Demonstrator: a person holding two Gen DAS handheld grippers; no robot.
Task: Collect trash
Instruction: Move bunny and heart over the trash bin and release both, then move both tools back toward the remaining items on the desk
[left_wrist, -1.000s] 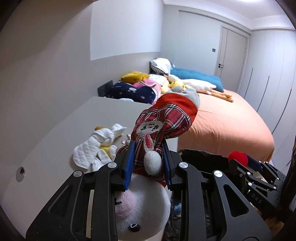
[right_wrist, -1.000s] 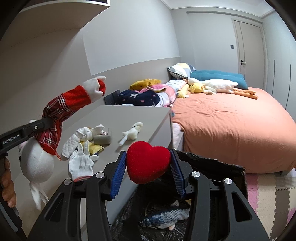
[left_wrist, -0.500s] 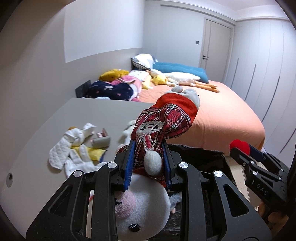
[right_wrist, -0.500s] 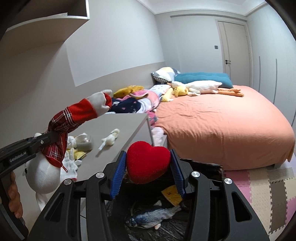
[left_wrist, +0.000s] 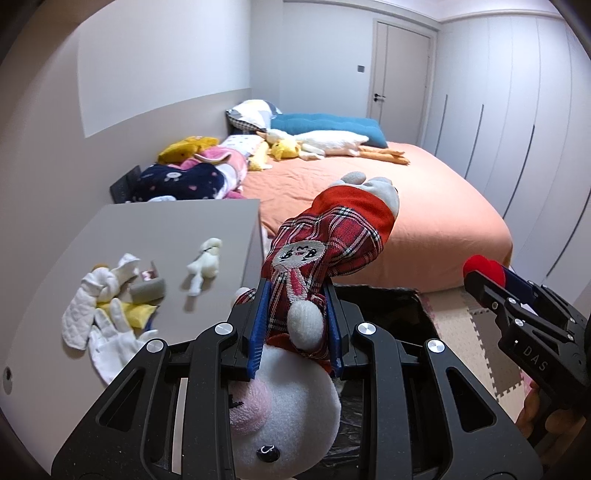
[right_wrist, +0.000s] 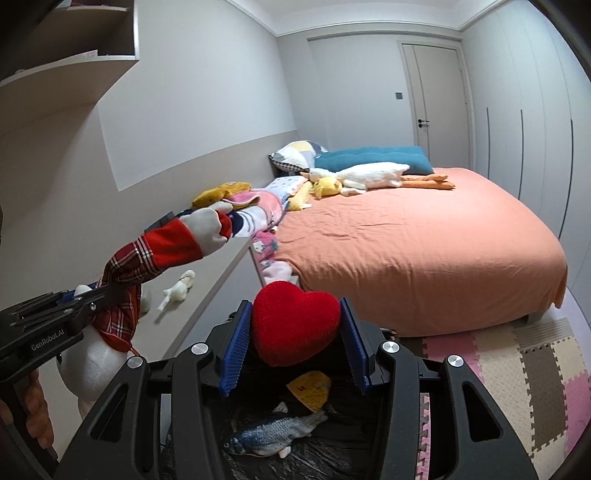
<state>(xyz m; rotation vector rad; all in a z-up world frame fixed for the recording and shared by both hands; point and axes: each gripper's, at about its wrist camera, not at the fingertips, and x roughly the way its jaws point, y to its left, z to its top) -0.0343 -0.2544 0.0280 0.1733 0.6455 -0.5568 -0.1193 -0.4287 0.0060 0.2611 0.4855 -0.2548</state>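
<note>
My left gripper (left_wrist: 295, 325) is shut on a plush rabbit (left_wrist: 325, 240) in a red plaid outfit, held head down over the black-lined trash bin (left_wrist: 388, 306). The rabbit also shows at the left of the right wrist view (right_wrist: 147, 254). My right gripper (right_wrist: 293, 339) is shut on a red plush heart (right_wrist: 295, 325) above the bin (right_wrist: 332, 450). A plush fish (right_wrist: 273, 432) and a yellow scrap (right_wrist: 310, 387) lie in the bin. The right gripper and heart (left_wrist: 484, 267) show at the right of the left wrist view.
A grey desk (left_wrist: 166, 236) on the left carries white gloves (left_wrist: 107, 332), a grey block (left_wrist: 147, 290) and a small white plush (left_wrist: 205, 260). An orange bed (right_wrist: 406, 251) with pillows and soft toys lies ahead. Foam mats (right_wrist: 517, 369) cover the floor.
Both grippers have swung right, away from the desk and over the bin, still holding the rabbit and the heart. More of the bin's inside, bed and floor mats now shows.
</note>
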